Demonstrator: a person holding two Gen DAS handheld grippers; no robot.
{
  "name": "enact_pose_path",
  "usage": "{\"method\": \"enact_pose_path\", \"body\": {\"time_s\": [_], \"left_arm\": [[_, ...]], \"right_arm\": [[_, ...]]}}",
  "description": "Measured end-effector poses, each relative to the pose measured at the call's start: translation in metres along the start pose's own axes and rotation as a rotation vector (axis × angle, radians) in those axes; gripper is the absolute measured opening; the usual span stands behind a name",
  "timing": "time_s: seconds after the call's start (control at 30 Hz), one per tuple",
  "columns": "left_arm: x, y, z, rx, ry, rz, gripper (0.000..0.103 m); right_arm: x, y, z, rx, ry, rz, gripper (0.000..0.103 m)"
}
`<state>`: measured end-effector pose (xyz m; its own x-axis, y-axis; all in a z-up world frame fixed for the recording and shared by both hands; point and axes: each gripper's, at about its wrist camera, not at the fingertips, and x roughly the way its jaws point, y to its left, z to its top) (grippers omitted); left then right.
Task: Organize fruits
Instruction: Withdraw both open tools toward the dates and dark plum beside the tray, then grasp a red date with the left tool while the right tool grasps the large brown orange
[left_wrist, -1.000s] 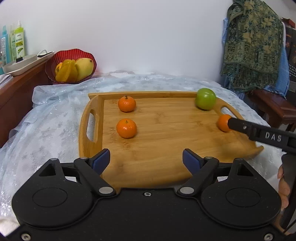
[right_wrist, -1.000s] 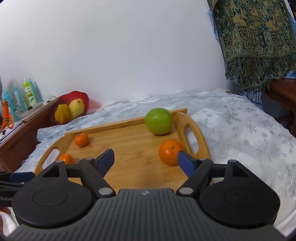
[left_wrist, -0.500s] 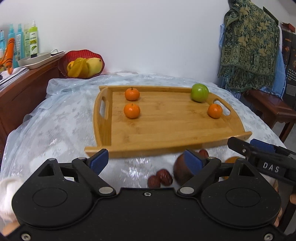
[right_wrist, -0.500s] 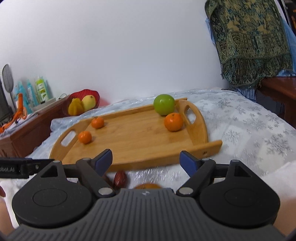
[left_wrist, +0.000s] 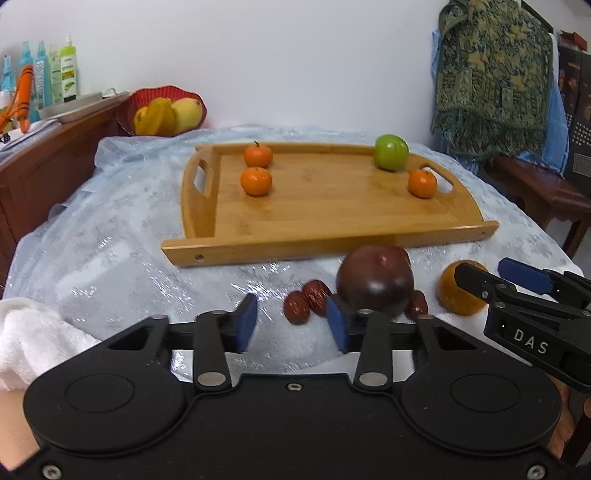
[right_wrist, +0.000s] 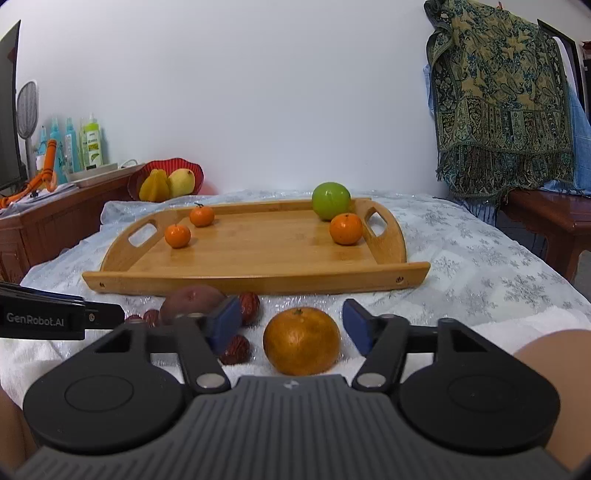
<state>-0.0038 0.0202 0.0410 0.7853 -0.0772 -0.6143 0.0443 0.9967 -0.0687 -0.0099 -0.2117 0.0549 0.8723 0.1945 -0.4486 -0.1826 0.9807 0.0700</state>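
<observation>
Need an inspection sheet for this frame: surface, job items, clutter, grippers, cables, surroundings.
Surface: table under a clear plastic cover with a snowflake pattern.
Job's things: wooden tray holds three tangerines and a green apple. In front of it lie a large orange, a dark purple fruit and several red dates.
Clutter: white towel at the near edge.
Grippers: left gripper jaws have just been closing, nothing between them; right gripper jaws have just been closing, straddling the large orange, pads not touching.
Cables: nothing seen.
Surroundings: red fruit basket, bottles, patterned shawl.
</observation>
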Motion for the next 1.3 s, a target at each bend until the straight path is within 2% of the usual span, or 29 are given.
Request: {"method": "enact_pose_path", "body": {"time_s": [0.07, 0.33, 0.6, 0.67, 0.9, 1.03, 1.13, 1.3], "left_arm": [[0.003, -0.001, 0.000, -0.003, 0.007, 0.000, 0.029], [0.020, -0.002, -0.001, 0.006, 0.023, 0.025, 0.027], [0.037, -0.004, -0.006, 0.001, 0.032, 0.020, 0.026], [0.041, -0.005, -0.006, 0.006, 0.027, 0.022, 0.026], [0.048, -0.004, -0.006, 0.020, 0.005, 0.018, 0.026], [0.051, -0.002, -0.005, 0.021, 0.001, 0.013, 0.024], [0.051, -0.001, 0.000, 0.030, 0.006, 0.002, 0.018], [0.046, 0.000, 0.010, 0.042, -0.003, 0.013, 0.018]], "right_arm": [[0.002, 0.001, -0.002, 0.005, 0.017, -0.006, 0.057], [0.006, 0.002, -0.005, 0.008, 0.031, -0.034, 0.056], [0.017, -0.001, -0.006, 0.026, 0.050, -0.060, 0.062], [0.021, -0.002, -0.006, 0.035, 0.061, -0.059, 0.066], [0.039, -0.004, -0.010, 0.084, 0.118, -0.056, 0.067], [0.043, -0.004, -0.010, 0.089, 0.120, -0.060, 0.057], [0.045, -0.005, -0.008, 0.105, 0.114, -0.054, 0.056], [0.043, -0.012, -0.001, 0.149, 0.097, -0.033, 0.055]]}}
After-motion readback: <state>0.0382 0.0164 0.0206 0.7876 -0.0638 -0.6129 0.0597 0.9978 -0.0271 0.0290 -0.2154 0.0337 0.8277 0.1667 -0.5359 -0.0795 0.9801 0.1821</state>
